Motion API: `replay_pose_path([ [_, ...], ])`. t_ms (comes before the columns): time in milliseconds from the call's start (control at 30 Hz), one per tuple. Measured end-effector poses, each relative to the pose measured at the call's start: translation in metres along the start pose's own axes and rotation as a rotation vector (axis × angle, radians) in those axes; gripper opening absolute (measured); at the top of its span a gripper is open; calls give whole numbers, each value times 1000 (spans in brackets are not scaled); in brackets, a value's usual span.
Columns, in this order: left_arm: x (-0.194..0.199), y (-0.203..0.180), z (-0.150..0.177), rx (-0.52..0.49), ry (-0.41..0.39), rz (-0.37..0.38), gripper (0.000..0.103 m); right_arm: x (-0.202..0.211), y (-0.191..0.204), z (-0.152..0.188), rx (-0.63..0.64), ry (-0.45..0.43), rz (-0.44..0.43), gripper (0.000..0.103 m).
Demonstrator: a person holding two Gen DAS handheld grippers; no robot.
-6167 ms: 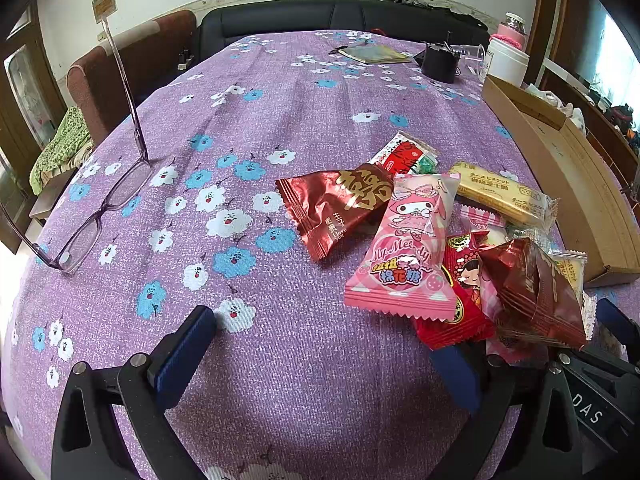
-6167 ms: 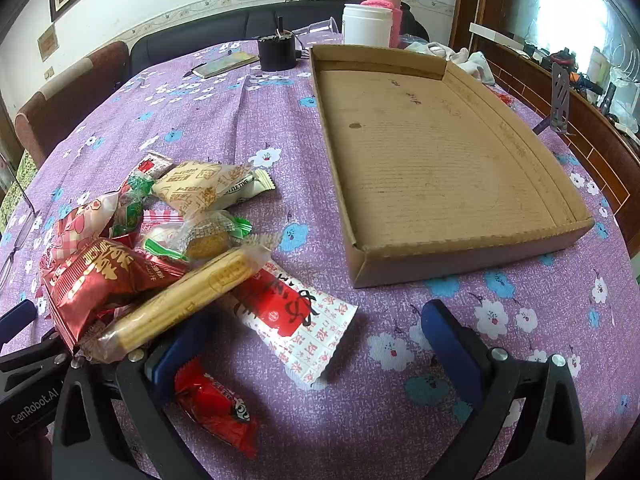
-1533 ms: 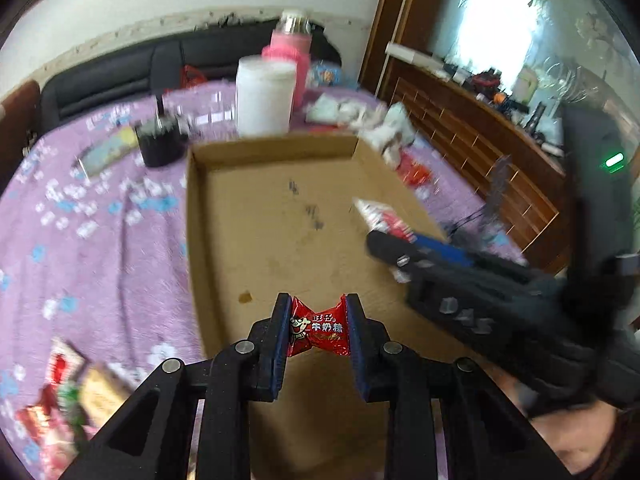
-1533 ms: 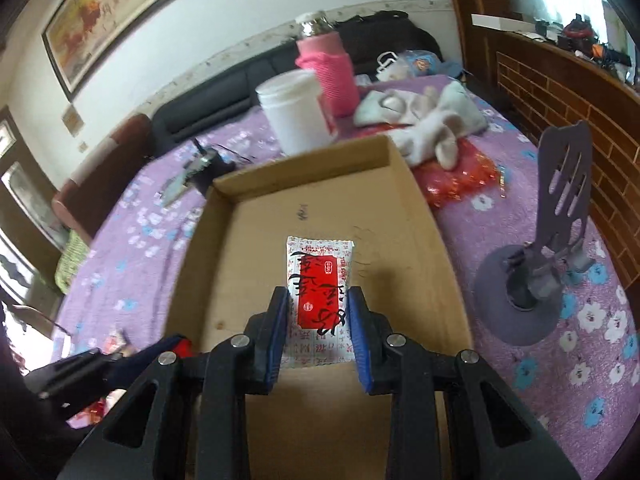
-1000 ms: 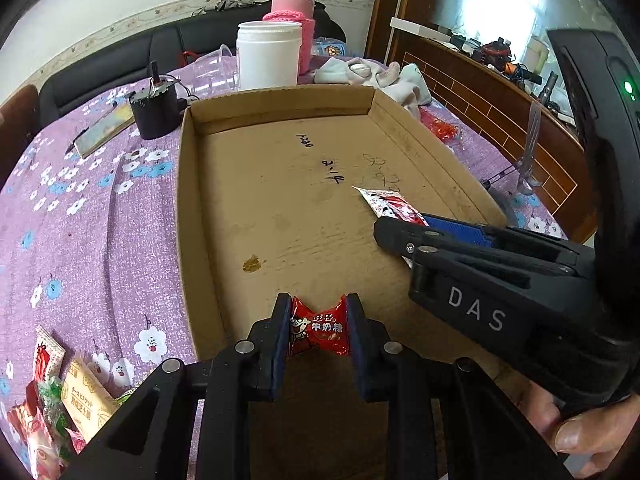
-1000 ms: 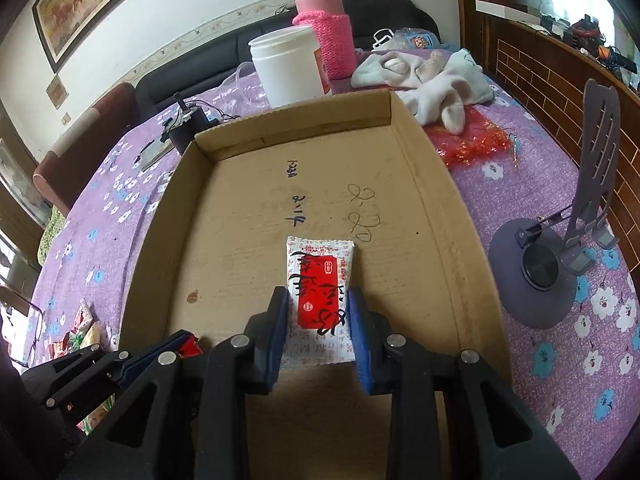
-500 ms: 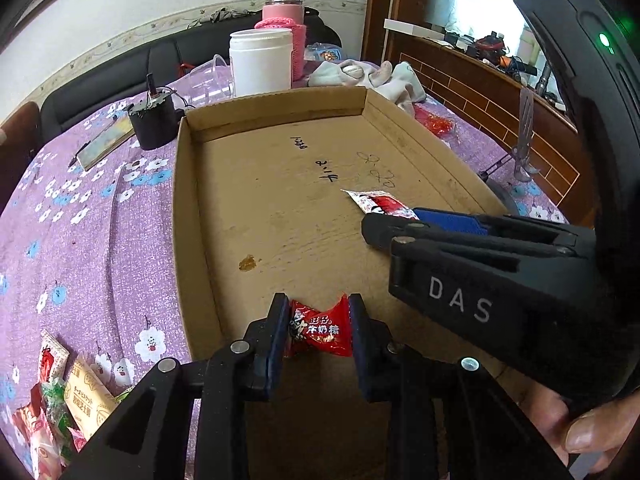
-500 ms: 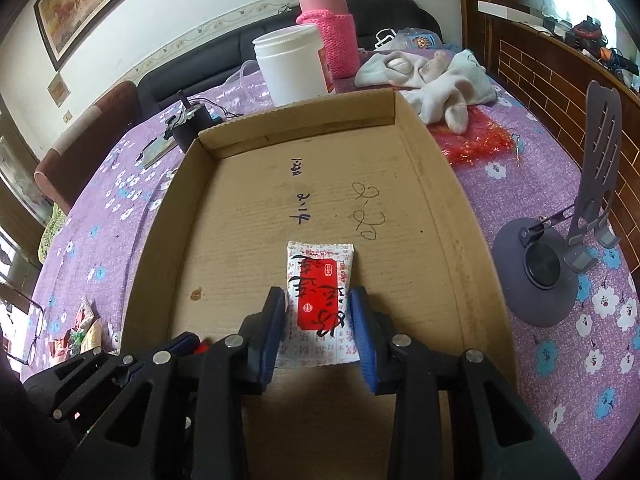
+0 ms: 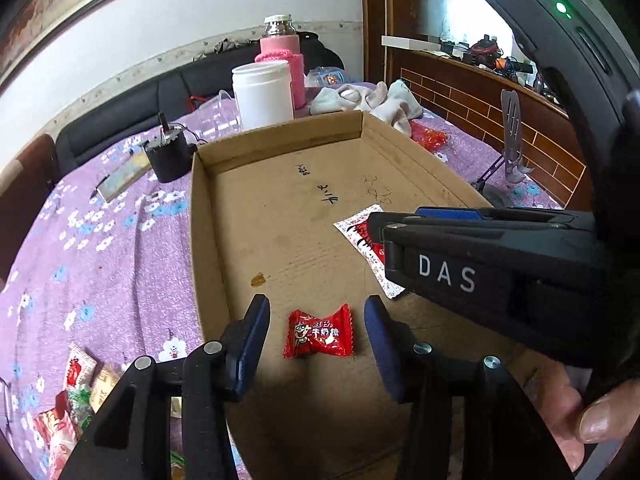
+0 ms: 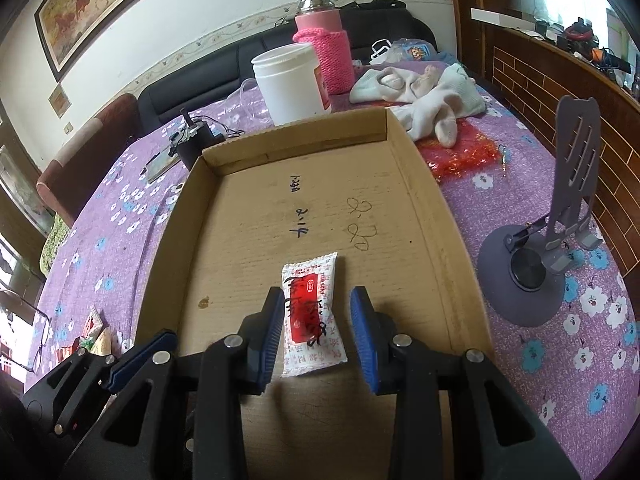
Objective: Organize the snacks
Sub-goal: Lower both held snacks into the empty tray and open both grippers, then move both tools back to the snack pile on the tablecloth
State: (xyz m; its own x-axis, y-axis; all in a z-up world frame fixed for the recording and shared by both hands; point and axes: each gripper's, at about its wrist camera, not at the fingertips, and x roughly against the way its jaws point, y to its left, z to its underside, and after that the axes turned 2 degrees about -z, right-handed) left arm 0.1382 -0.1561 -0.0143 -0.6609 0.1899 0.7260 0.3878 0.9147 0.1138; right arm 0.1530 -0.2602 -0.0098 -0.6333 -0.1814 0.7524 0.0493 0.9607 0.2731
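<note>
A shallow cardboard tray point(image 9: 208, 240) lies on the purple flowered tablecloth. In the left wrist view a red candy point(image 9: 319, 334) lies flat on the tray floor between the pads of my left gripper point(image 9: 318, 344). Its jaws are opening and neither pad touches the candy. In the right wrist view a white packet with a red label point(image 10: 310, 312) lies on the tray floor point(image 10: 320, 208) inside my right gripper point(image 10: 318, 332). These jaws stand slightly apart, with a gap at the right pad. The right gripper point(image 9: 400, 220) crosses the left wrist view over that packet point(image 9: 356, 228).
A white jar point(image 9: 262, 94), a pink bottle point(image 9: 280, 68) and a black holder point(image 9: 166, 156) stand behind the tray. Socks point(image 10: 420, 96) and a grey phone stand point(image 10: 560, 240) are on its right. Loose snacks point(image 9: 76, 396) and glasses point(image 10: 36, 344) lie on its left.
The left jaws have spread and let the red candy go; it now lies on the tray floor. The right jaws have eased off the white packet.
</note>
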Motion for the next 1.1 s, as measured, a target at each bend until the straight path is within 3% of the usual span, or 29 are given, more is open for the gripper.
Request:
replay_pose_path([
  [200, 7, -2, 0, -21, -56, -55, 61, 9, 1, -1, 3, -35, 11, 38],
  [600, 6, -2, 1, -25, -74, -106, 61, 13, 3, -1, 22, -62, 64, 38],
  [900, 8, 4, -2, 10, -85, -110, 62, 14, 3, -2, 30, -81, 107, 42],
  [1100, 18, 11, -7, 62, -73, -65, 64, 22, -8, -5, -41, -101, 73, 42],
])
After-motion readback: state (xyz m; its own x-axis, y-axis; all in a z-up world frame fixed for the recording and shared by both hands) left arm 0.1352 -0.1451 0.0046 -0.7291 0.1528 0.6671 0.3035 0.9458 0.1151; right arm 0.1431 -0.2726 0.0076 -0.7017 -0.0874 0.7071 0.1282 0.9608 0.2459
